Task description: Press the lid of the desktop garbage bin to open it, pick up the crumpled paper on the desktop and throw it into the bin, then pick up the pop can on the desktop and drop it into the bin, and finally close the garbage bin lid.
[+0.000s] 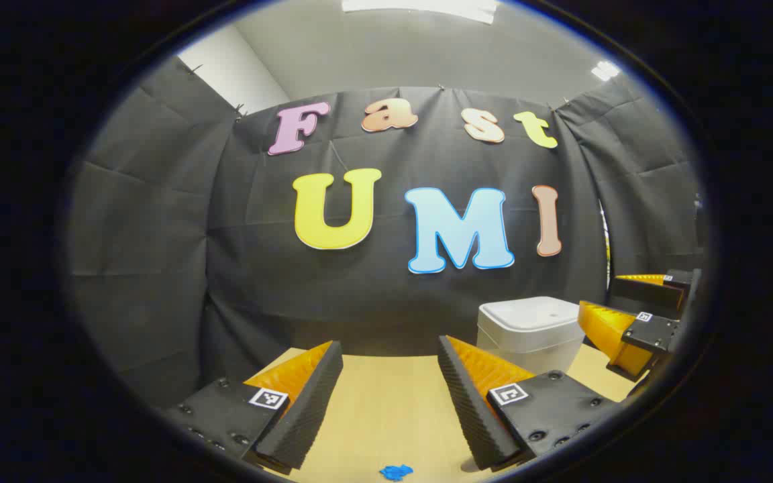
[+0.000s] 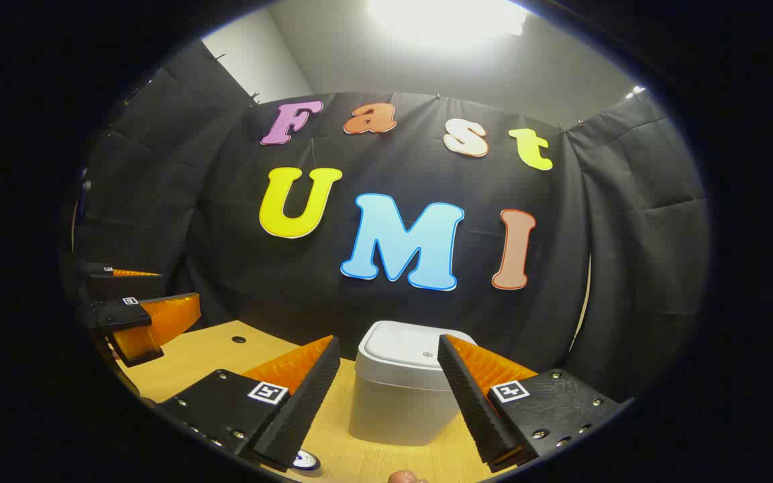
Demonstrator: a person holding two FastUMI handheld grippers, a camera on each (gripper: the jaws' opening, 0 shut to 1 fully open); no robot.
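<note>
Your left gripper (image 1: 390, 396) and right gripper (image 2: 386, 396) both hang with fingers spread wide, grasping nothing. The garbage bin (image 2: 403, 396) sits on the table (image 2: 212, 355) with its lid (image 2: 413, 352) down, framed between your right gripper's 2 fingers but farther off.

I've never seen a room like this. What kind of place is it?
It looks like a small recording booth, not a home. Black cloth wall hangs all around a wooden table, and a white garbage bin with its lid shut sits on it, between the open right gripper fingers.
</note>
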